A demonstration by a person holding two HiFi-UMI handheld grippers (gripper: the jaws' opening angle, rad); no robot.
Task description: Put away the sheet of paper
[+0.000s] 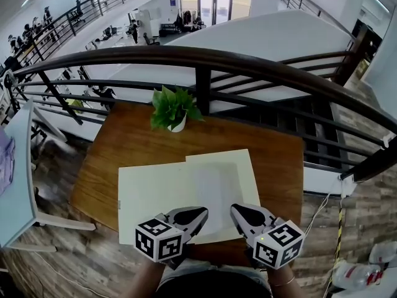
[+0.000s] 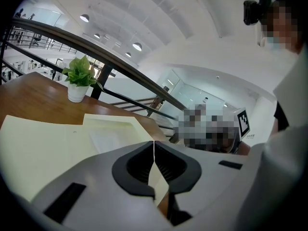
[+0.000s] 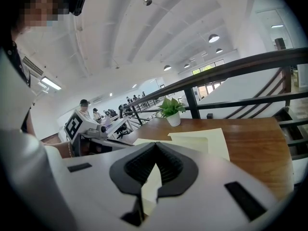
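At the near edge of the table [image 1: 127, 143], left gripper [image 1: 200, 213] and right gripper [image 1: 238, 210], both closed on nothing, flank the sheet of paper [image 1: 214, 188], which lies lengthwise toward the far edge.

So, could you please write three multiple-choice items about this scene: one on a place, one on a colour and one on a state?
1. Where does the potted plant stand?
A) on the floor
B) at the table's far edge, by the railing
C) at the near left corner

2. What colour is the paper?
A) pale yellow
B) blue
C) red

3. How do the left gripper's jaws stand?
A) wide apart
B) closed on the plant pot
C) together

Answers: B, since the plant stands beyond the paper, beside the railing; A, since the paper looks pale yellow in every view; C, since the left gripper view shows the jaw tips meeting.
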